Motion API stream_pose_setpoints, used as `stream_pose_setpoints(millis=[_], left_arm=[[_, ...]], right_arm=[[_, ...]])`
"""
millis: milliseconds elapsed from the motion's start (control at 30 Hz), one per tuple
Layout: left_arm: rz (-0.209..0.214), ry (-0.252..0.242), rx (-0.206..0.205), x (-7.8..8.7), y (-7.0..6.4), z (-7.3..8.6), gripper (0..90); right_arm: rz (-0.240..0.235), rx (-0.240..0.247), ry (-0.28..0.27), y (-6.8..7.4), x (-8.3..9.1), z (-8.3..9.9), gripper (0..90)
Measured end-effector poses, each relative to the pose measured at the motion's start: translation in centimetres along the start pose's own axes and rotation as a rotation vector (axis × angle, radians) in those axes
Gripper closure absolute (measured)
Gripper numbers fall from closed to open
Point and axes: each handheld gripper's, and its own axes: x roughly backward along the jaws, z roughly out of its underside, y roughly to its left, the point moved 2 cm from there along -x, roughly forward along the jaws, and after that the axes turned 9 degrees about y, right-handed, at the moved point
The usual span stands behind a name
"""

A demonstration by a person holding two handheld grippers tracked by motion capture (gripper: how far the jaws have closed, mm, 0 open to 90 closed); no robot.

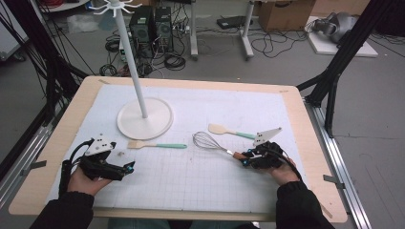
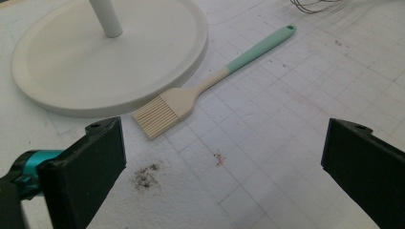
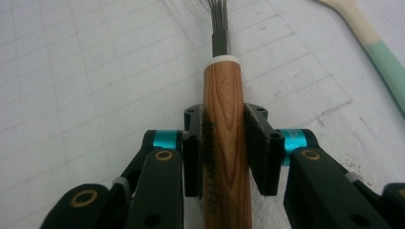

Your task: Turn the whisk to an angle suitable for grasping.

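A wire whisk with a wooden handle lies on the white grid mat, and my right gripper is shut on that handle; both pads press its sides. A pastry brush with a mint handle lies left of the whisk, its bristles just ahead of my left gripper. That gripper is open, jaws wide apart with only mat between them. A cream spatula with a mint handle rests beyond the whisk.
A white stand with a round base and a tall pole sits at the mat's back left; its base is close beyond the brush. A dark smudge marks the mat. The wooden table edge frames the mat.
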Motion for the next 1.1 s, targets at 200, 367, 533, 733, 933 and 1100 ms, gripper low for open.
stream_pose_setpoints(millis=[200, 367, 533, 733, 933, 1100], left_arm=[[0.0, 0.004, -0.002, 0.0, 0.0, 0.0, 1.7], [0.003, 0.001, 0.0, -0.1, 0.0, 0.0, 1.7], [0.003, 0.003, 0.001, -0.1, 0.0, 0.0, 1.7], [0.003, 0.002, 0.002, 0.0, 0.1, 0.0, 1.7], [-0.001, 0.0, 0.003, 0.0, 0.2, 0.1, 1.7], [0.004, -0.001, -0.003, -0.1, 0.2, 0.0, 1.7]], right_arm=[[0.002, 0.001, 0.009, 0.0, -0.3, -0.1, 68.9], [0.007, -0.003, 0.012, 0.0, -0.6, -0.3, 64.7], [0.021, 0.009, 0.029, 0.0, -1.1, -0.9, 66.9], [0.019, 0.007, 0.034, -0.1, -1.0, -1.1, 70.0], [0.021, 0.013, 0.019, 0.1, -0.4, -1.4, 70.3], [0.018, 0.028, 0.0, 0.4, 0.1, -2.0, 70.2]])
